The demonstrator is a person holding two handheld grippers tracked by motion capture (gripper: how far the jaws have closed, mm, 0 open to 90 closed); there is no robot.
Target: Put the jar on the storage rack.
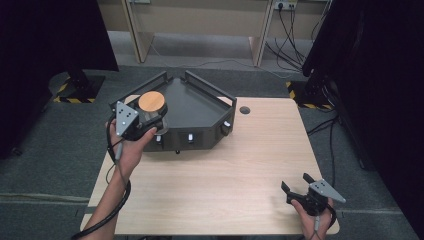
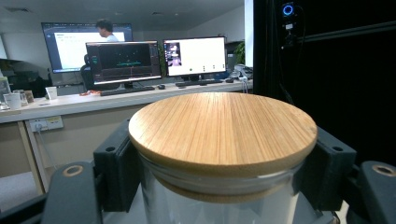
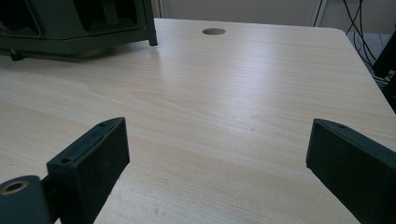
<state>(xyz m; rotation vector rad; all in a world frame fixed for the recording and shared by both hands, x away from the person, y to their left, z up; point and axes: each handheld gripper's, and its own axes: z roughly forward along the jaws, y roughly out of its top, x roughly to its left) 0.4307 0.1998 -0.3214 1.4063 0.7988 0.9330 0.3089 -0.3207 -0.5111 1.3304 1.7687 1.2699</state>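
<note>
High view: left gripper [image 1: 148, 121] clasping jar [image 1: 151, 107]

The left forearm [image 1: 107, 200] comes in from about seven o'clock and reaches up toward ten o'clock, where the left hand [image 1: 129, 150] holds the left gripper [image 1: 150, 120] raised, its grey three-cornered plate [image 1: 126, 116] facing the camera and its jaws closed against something between them. The right hand [image 1: 315, 220] sits at about five o'clock, holding the right gripper [image 1: 296, 184] low, pointed toward eleven o'clock, jaws spread wide apart with nothing between them.
</note>
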